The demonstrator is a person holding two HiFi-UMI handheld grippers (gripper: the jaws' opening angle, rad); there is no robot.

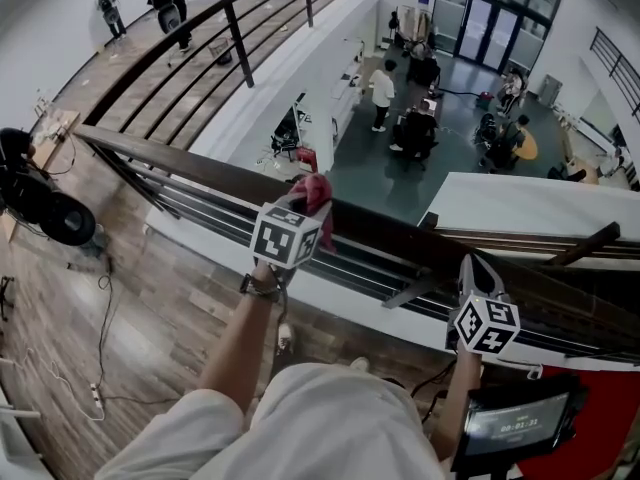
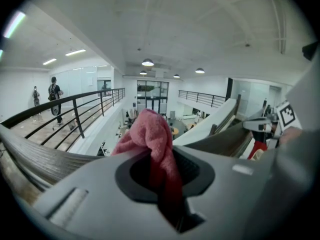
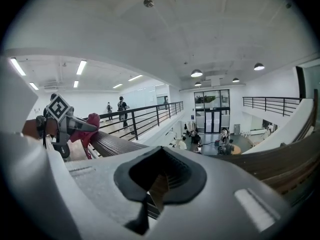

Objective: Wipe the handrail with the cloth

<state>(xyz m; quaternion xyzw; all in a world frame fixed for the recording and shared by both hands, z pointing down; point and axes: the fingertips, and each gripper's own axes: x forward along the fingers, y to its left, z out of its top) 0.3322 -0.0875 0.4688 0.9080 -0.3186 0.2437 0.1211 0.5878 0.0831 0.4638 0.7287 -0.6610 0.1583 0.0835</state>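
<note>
Holding the cloth: left gripper (image 1: 303,211), jaws clamped tight on a fold of it.
Cloth (image 1: 314,192): pink-red and bunched, sticking up past the jaw tips, against the top of the handrail.
Handrail (image 1: 400,230): dark wood, running diagonally from upper left to lower right, with a lower floor (image 1: 460,118) and people (image 1: 382,93) beyond it.
Right gripper (image 1: 477,268): further right along the rail, well apart from the cloth; jaws pressed together with nothing between them; tip over the rail, contact unclear.
</note>
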